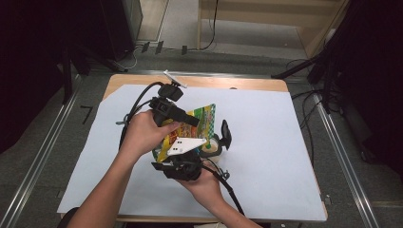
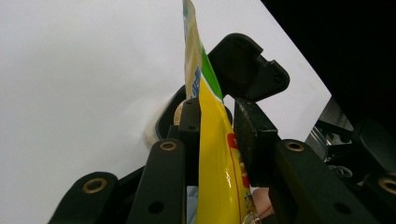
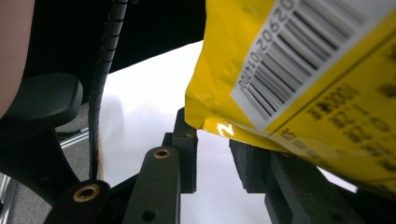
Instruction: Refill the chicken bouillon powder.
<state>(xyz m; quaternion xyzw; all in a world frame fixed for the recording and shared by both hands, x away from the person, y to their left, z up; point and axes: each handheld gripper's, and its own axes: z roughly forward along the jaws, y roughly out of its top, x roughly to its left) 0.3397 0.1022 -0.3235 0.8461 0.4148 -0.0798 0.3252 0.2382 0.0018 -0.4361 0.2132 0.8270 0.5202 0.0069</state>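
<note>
High view from above, looks fwd and down on table (image 1: 285, 156), both gripper views very close, along own jaws, all three share yellow bag (image 1: 202, 118) and white sheet (image 1: 266, 133).

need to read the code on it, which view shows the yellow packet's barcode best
The right gripper view: the barcode on the yellow packet is large and sharp there, digits included. The left gripper view shows the packet edge-on between that gripper's jaws, no barcode. The high view shows its colourful printed face, partly behind the hands.

Packet (image 1: 202, 121) above table (image 1: 266, 142), container (image 1: 212, 148) just right.
</note>
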